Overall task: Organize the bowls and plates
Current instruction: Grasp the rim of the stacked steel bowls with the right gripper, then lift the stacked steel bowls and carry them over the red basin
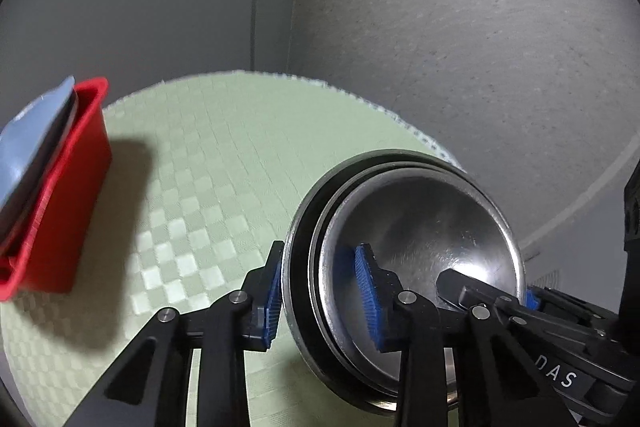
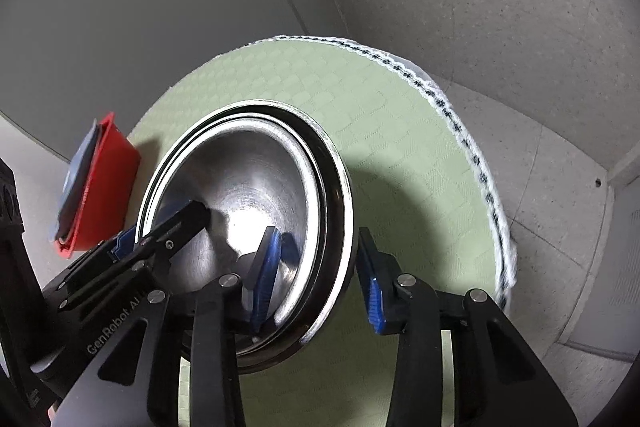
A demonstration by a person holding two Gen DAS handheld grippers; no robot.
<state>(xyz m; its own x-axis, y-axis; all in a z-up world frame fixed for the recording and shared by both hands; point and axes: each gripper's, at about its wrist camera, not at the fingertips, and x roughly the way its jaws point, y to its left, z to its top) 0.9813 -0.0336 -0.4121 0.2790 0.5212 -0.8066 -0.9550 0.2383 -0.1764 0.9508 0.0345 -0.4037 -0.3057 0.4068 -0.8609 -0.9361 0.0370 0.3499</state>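
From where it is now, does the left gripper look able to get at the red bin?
Probably not right away: the left gripper straddles the rim of the stacked steel bowls, while the red bin sits apart across bare green mat.

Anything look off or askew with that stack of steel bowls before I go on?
Yes. The nested steel bowls sit unevenly: the inner bowl's rim is off-centre in the outer one, with a wider gap on one side. Both the left gripper and right gripper straddle the rims. The red bin with plates looks fine.
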